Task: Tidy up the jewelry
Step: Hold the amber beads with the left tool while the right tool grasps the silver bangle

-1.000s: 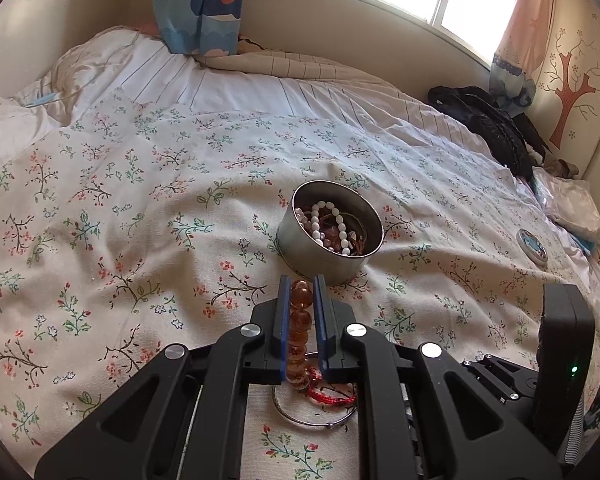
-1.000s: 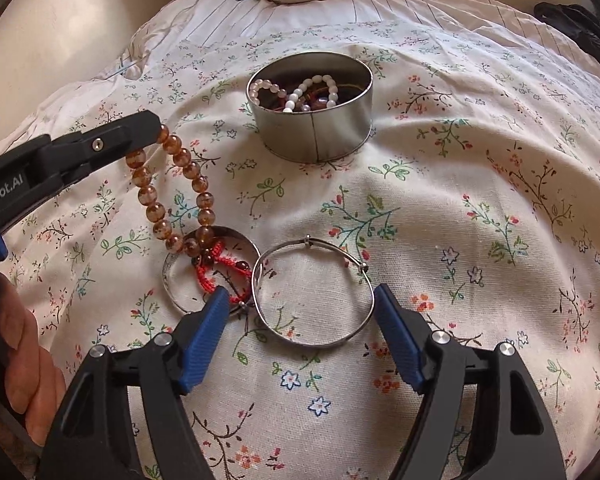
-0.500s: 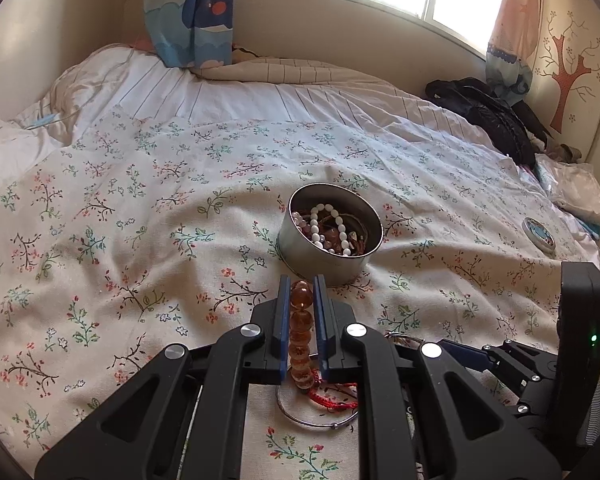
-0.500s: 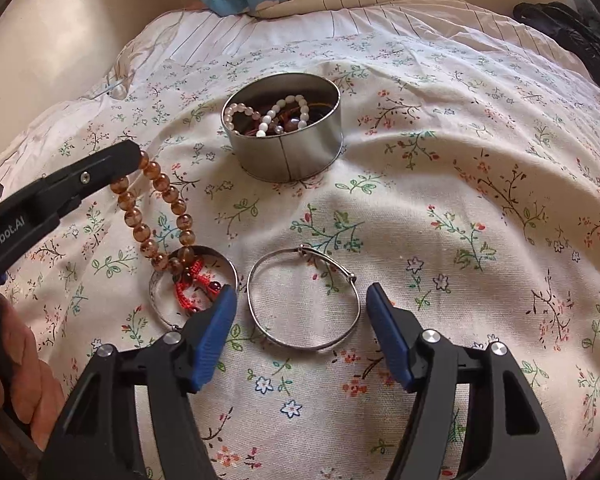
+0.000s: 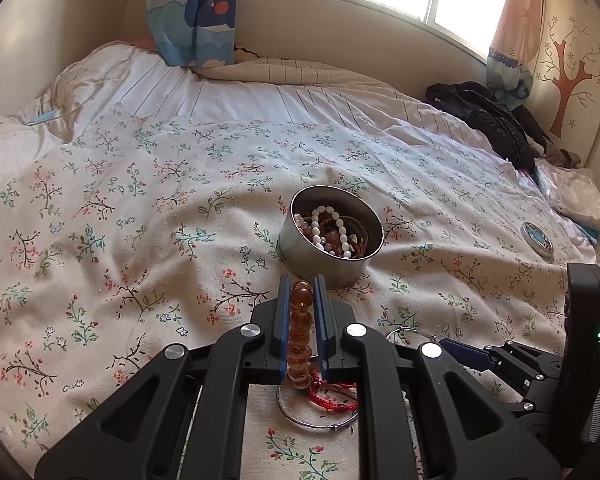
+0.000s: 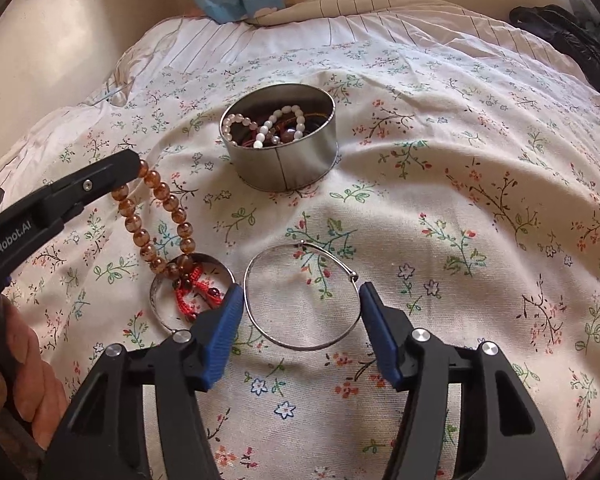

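Thin silver bangle (image 6: 300,296), flat on the bed before the tin (image 6: 280,140): my right fingers (image 6: 300,312) closing astride it, best pinching one rim; left fingers (image 5: 300,308) clamp amber beads (image 5: 300,332).

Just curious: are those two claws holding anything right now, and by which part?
The left gripper pinches the amber bead bracelet by its top beads. The right gripper, closing around the silver bangle, holds nothing.
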